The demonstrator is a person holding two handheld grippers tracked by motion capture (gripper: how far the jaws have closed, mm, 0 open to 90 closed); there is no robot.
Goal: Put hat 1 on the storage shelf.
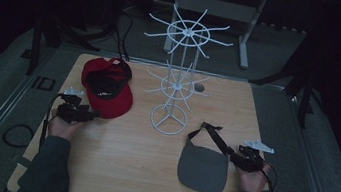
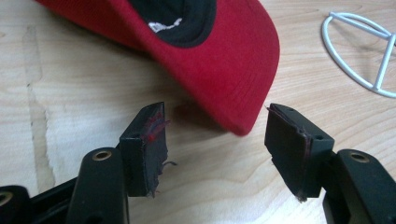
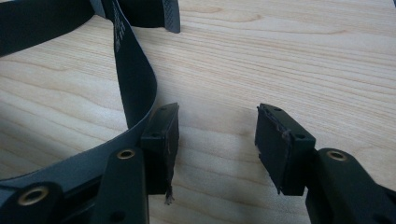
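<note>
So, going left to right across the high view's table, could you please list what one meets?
Left gripper → red baseball cap → white wire hat stand → grey sun visor with black strap → right gripper.

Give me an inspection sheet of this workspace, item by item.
Surface: wooden table, bare at the front.
Job's things: red cap at left, grey visor at right, white wire rack upright between them.
Clutter: nothing seen.
Grippers: left gripper open, facing the cap's brim; right gripper open beside the visor's black strap.
Cables: black cable coiled on the floor at left.
Surroundings: dark; grey floor.
</note>
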